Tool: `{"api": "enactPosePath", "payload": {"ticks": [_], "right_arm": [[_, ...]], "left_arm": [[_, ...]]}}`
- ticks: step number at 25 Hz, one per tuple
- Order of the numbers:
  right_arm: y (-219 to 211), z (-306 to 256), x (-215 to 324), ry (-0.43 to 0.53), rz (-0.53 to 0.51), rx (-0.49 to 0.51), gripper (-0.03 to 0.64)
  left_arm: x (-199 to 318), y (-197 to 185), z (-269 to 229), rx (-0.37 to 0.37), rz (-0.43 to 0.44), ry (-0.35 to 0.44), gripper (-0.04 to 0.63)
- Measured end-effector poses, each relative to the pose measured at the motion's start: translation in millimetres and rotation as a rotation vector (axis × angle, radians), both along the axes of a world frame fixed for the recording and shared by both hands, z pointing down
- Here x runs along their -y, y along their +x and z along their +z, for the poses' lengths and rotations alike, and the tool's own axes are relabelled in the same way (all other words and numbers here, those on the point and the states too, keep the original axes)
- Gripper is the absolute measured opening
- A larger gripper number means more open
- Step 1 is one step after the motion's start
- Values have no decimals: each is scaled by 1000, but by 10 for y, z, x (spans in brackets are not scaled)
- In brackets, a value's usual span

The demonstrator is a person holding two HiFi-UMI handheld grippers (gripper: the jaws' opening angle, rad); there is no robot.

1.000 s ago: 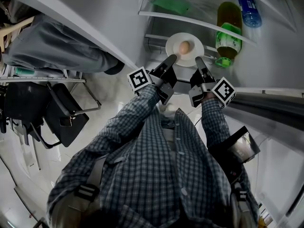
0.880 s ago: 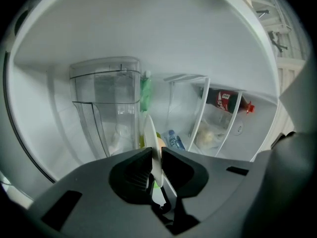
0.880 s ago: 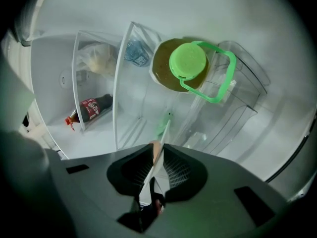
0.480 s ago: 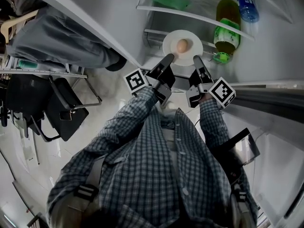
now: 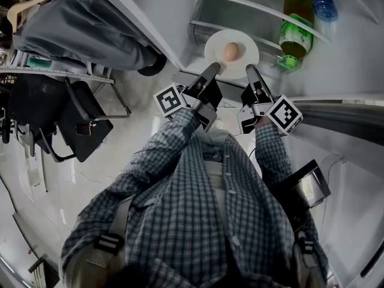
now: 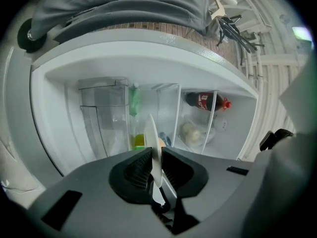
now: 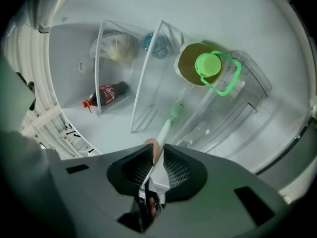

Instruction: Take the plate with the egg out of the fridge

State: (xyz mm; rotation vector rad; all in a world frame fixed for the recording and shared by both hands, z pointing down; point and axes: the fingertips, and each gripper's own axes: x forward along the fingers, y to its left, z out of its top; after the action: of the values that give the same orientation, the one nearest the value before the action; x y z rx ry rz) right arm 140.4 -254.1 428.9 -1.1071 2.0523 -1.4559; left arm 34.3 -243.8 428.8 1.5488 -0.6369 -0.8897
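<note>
The white plate (image 5: 246, 57), with the egg (image 5: 230, 51) at its centre, hangs at the front of the open fridge (image 5: 252, 9). The left tongs (image 5: 212, 72) clamp its rim at 7 o'clock and the right tongs (image 5: 251, 72) at 5 o'clock. A green-capped bottle (image 5: 295, 32) lies at 3 o'clock.

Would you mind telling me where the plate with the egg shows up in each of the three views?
Head view: the plate is top centre, seen face-on.
Left gripper view: lower centre, edge-on, a thin white sliver clamped between the left gripper jaws.
Right gripper view: lower centre, edge-on again, clamped between the right gripper jaws.
Shared landmark: the egg, peeking beside the rim in both gripper views.
</note>
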Motion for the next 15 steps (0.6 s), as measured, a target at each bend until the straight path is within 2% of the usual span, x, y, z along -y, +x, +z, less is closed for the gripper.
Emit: {"api": "enactPosePath", "payload": {"ticks": [15], "right_arm": [[-321,20,-822,2,52,5,69]], "left_arm": [[-770,-320,-13,14,55,9,67]]}}
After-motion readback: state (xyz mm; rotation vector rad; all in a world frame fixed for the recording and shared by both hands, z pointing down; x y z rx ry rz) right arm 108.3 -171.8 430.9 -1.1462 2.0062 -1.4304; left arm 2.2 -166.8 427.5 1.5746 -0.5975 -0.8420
